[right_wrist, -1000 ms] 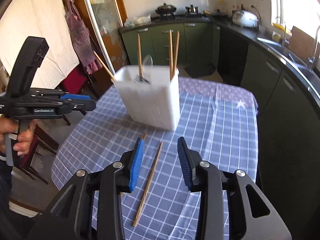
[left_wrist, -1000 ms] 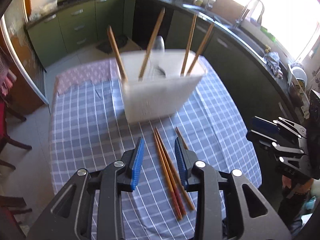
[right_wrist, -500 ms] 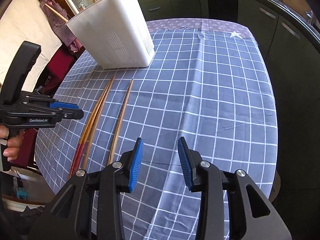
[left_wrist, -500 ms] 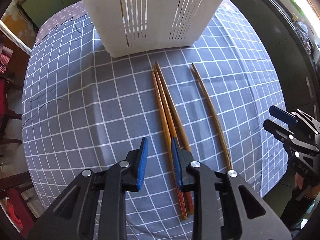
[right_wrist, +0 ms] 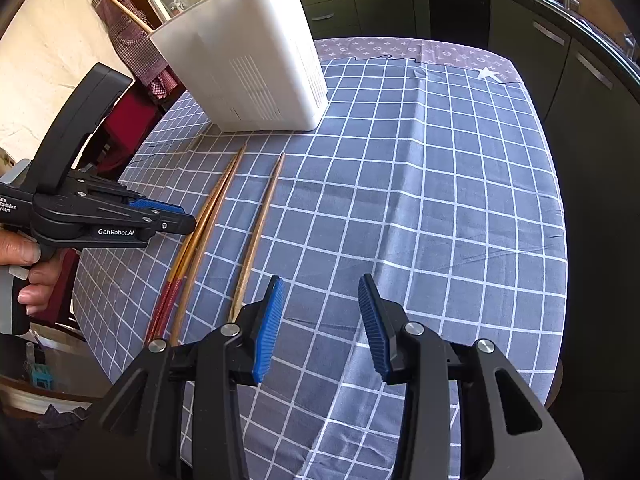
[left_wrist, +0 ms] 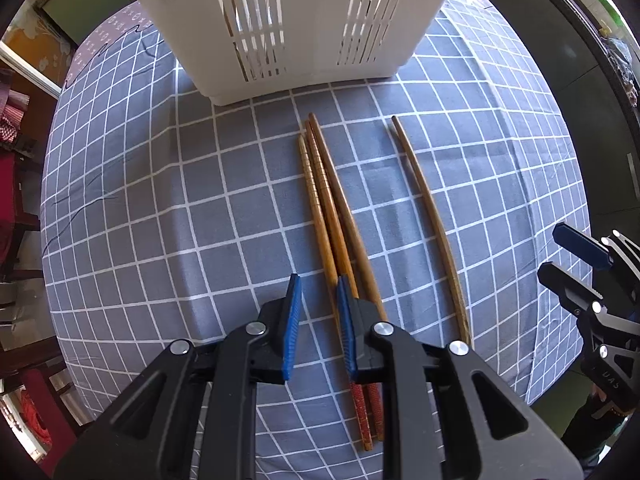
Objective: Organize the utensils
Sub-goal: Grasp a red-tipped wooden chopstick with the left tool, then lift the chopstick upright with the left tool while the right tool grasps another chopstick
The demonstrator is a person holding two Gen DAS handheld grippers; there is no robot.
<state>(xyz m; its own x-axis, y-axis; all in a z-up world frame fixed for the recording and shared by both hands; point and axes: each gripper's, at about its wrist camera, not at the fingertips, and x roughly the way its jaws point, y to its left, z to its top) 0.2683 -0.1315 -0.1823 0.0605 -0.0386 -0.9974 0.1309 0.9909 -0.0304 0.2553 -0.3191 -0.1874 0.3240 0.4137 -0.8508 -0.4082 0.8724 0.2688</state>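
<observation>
A white slotted utensil holder (left_wrist: 304, 20) (right_wrist: 256, 64) stands at the far side of the checked tablecloth (left_wrist: 160, 200). Three wooden chopsticks (left_wrist: 324, 200) (right_wrist: 208, 216) lie bundled in front of it, two of them with red ends. A single chopstick (left_wrist: 428, 200) (right_wrist: 260, 224) lies apart to their right. My left gripper (left_wrist: 318, 280) (right_wrist: 176, 216) points down over the bundle's near part. Its jaws are closing to a narrow gap, the right pad over the bundle, and only cloth shows between them. My right gripper (right_wrist: 320, 280) (left_wrist: 576, 256) stands open over bare cloth, right of the single chopstick.
Dark green kitchen cabinets (right_wrist: 520, 40) run along the far and right sides. A red chair (left_wrist: 16, 208) stands off the table's left edge. A hand (right_wrist: 24, 264) holds the left gripper's handle. The table's near edge lies just below both grippers.
Both grippers have sunk toward the table and tipped downward. The left one's jaws have narrowed, and it now hangs over the bundled chopsticks. The holder has moved to the top of both views.
</observation>
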